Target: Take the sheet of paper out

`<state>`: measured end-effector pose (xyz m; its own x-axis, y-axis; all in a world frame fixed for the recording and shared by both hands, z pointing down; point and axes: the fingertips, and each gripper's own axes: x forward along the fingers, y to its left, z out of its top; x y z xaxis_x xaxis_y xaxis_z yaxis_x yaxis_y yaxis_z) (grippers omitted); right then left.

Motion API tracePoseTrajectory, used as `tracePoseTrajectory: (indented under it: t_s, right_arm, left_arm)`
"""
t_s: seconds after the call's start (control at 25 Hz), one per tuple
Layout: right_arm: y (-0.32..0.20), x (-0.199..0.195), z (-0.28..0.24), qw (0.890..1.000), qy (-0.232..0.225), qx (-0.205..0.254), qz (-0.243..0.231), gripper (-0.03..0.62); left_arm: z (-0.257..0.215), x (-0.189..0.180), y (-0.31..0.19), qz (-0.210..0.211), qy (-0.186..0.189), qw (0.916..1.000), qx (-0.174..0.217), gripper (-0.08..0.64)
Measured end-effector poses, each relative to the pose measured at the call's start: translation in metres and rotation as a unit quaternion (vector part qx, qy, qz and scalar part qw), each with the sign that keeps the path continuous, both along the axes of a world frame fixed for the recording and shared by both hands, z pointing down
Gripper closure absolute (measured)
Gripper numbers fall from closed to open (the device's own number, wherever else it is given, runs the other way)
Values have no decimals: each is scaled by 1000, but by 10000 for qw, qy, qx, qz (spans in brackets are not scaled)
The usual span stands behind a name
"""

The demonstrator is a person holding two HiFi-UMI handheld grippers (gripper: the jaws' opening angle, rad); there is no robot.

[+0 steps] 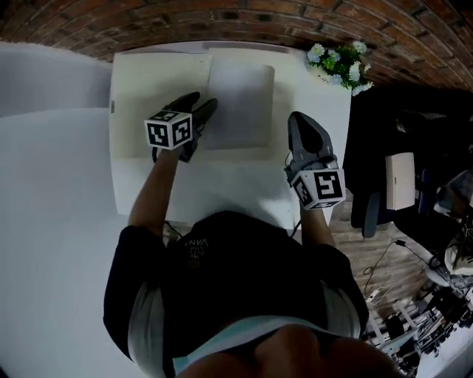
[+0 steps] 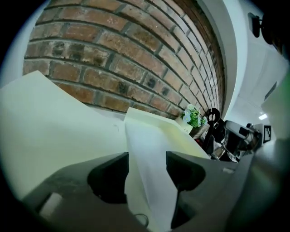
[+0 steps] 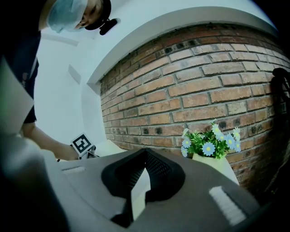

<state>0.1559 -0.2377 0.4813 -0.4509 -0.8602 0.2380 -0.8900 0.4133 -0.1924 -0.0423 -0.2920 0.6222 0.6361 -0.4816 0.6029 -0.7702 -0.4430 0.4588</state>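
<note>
White sheet of paper [image 1: 240,103] lay on the pale worktop [image 1: 222,184], towards the far edge below the brick wall [image 1: 222,18].

Left claw [image 1: 203,103]: tips sat at the sheet's left edge, about halfway along it. In the left gripper view the claw [image 2: 147,156] was spread wide, with the sheet [image 2: 149,181] running up the gap between the two jaws, one jaw on either side. No pinch seen; the jaws did not press on the paper. Contact between the inner faces and the paper edges could not be settled. A cream surface [image 2: 50,131] filled the area left of the sheet.

Right claw [image 1: 298,118]: just off the sheet's right edge, not over it, pointing towards the wall. In the right gripper view the claw [image 3: 144,170] was pressed together. A pale sliver showed below the tips; could not tell what it was.

A pot of flowers [image 1: 340,63] stood at the far right corner of the worktop, well apart from the sheet and ahead of the right claw [image 3: 210,147].
</note>
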Motion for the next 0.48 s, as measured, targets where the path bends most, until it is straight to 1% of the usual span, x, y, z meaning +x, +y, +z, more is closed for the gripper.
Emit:
tracePoseTrajectory:
  t_s: [0.12,0.24,0.48]
  right_arm:
    - [0,2,1,10000,-12,-16,26,591]
    - [1,5,3,10000,-24,-28,57,591]
    - [0,10,3,9999,-51,14,98,591]
  left_arm:
    - [10,3,2,73,-8,9995,-301,295]
    - [13,8,1,115,93,9985,-520,285]
    - [20,14,-2,-41,375,9956,-863,284]
